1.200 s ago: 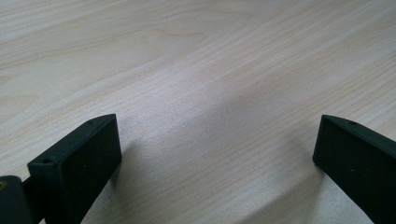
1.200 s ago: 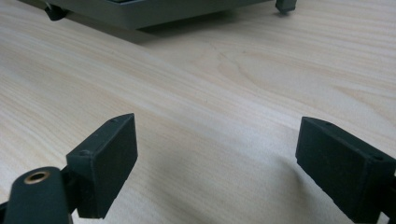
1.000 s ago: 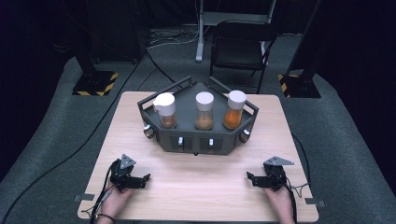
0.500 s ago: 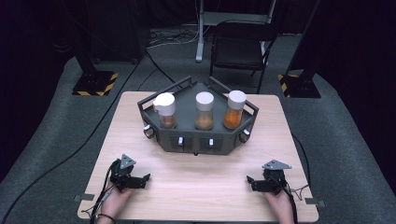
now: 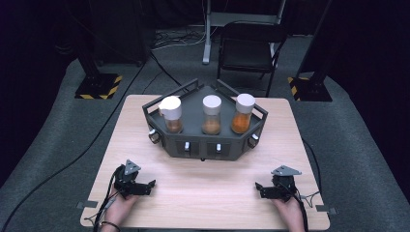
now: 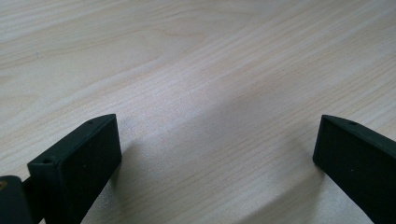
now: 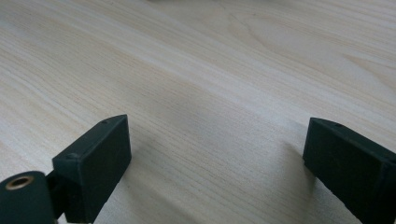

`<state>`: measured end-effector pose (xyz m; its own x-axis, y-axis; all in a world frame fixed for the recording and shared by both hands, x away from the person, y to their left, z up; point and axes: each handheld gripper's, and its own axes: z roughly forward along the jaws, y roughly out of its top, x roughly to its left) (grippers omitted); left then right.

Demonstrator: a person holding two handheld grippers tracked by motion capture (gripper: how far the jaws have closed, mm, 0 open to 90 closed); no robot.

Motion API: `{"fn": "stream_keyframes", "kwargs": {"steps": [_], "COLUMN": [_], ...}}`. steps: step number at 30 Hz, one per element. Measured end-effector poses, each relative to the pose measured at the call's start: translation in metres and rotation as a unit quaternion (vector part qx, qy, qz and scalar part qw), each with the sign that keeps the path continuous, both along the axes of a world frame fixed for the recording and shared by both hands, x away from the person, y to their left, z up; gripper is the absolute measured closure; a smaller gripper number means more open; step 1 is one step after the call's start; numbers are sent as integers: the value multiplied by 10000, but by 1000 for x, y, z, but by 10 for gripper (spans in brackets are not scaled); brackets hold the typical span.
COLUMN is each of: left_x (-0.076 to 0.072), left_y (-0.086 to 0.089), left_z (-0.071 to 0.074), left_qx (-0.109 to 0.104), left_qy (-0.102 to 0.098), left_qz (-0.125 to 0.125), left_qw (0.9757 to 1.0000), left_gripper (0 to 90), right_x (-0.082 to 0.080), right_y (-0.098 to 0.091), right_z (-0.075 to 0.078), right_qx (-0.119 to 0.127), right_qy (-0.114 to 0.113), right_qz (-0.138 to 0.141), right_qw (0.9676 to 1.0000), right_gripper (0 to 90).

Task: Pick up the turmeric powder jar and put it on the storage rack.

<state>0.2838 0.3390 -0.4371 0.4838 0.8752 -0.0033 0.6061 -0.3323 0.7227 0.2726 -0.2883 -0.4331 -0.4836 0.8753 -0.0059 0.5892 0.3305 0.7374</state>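
At seven o'clock on the table, the left gripper rests in a hand, its jaws spread wide over bare wood with nothing between them. At five o'clock the right gripper sits likewise; its jaws have just been opening and stand wide, nothing between them. Toward twelve o'clock, well apart from both, a dark tray holds three white-capped jars: left jar, middle jar, right jar. Each stands upright, holding brown or orange powder.
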Motion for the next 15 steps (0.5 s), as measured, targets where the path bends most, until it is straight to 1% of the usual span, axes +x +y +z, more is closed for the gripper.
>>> {"fn": "stream_keyframes", "kwargs": {"steps": [15], "left_x": [0], "left_y": [0], "left_z": [0], "left_qx": [6], "left_qy": [4], "left_qz": [1], "left_qw": [10000], "left_gripper": [4], "right_x": [0], "right_y": [1], "right_z": [0], "right_qx": [-6], "right_qy": [10], "right_qz": [-8], "right_qw": [10000], "right_gripper": [59]}}
